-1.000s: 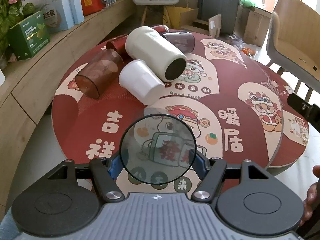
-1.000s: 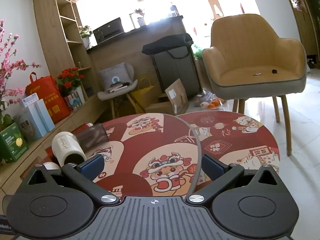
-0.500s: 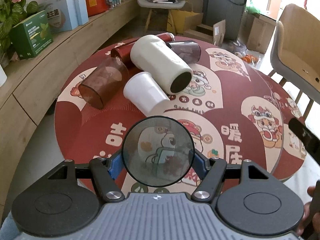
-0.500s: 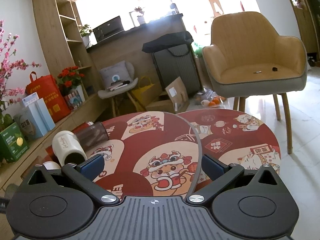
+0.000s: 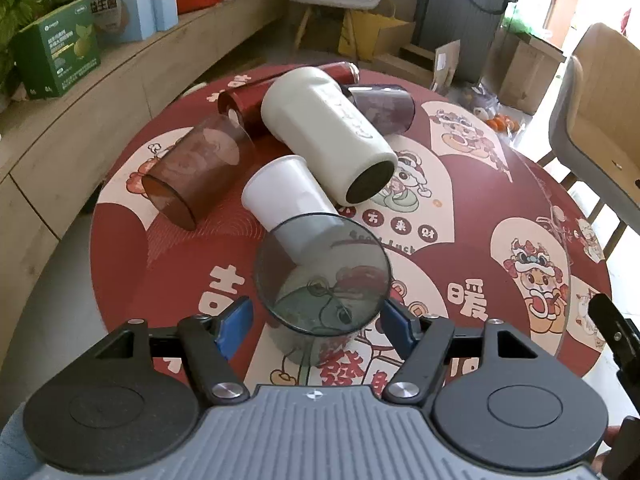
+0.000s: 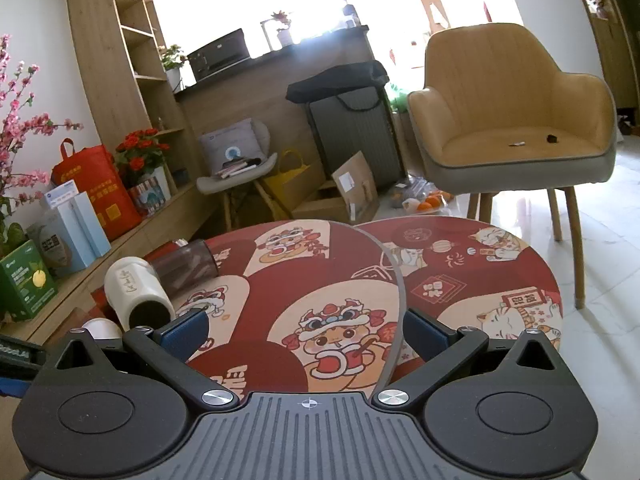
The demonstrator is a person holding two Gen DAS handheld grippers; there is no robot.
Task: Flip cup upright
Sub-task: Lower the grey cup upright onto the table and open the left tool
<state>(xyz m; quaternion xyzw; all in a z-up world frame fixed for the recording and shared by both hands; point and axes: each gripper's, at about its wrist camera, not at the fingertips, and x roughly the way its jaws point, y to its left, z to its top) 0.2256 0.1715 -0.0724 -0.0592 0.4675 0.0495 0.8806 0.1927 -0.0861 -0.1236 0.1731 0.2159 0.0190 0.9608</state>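
Left wrist view: the left gripper [image 5: 322,322] is clamped on a clear grey tumbler [image 5: 322,276], one blue pad on each side of its wall, the mouth facing the camera, tilted, above the near part of a round table [image 5: 500,200]. The tabletop is red with cream cartoon panels and Chinese characters. Toward its far side lies a cluster of cups, all on their sides: a white paper cup [image 5: 286,196], a cream tumbler [image 5: 328,132] with a dark mouth, an amber transparent cup [image 5: 196,168], a red cylindrical cup [image 5: 248,106] and a dark purple cup [image 5: 382,110]. The cream tumbler rests across the red and purple cups. A wooden ledge [image 5: 80,128] along the left carries a green box [image 5: 58,48] and pale blue boxes [image 5: 136,0].

Right wrist view: the right gripper [image 6: 306,330] has its fingers wide apart with nothing between them, over the table's near edge. A second round red table [image 6: 480,264] adjoins the first. Beyond stand a tan armchair [image 6: 516,112], a grey ribbed bag [image 6: 354,124], wooden shelving [image 6: 120,40] and a red bag [image 6: 94,188].
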